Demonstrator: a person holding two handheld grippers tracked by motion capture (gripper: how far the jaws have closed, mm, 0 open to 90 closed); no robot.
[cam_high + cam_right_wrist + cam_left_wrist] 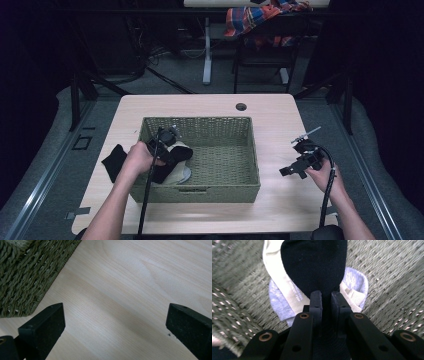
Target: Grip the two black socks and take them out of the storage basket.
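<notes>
Black sock [314, 267] clamped in left gripper [326, 298], over basket [215, 122] left end, above cream sock [275, 277] & pale blue sock [279, 305]. Second black sock [114, 160] on table [280, 115], left of basket. Right gripper [115, 322]: jaws wide apart, right of basket.

One woven basket [220, 187] stood on one surface [275, 115]. Four socks were counted: two black [314, 267] [114, 161], one cream [277, 277] and one pale grey [277, 302]. Two claws [326, 296] [113, 322] were there.
</notes>
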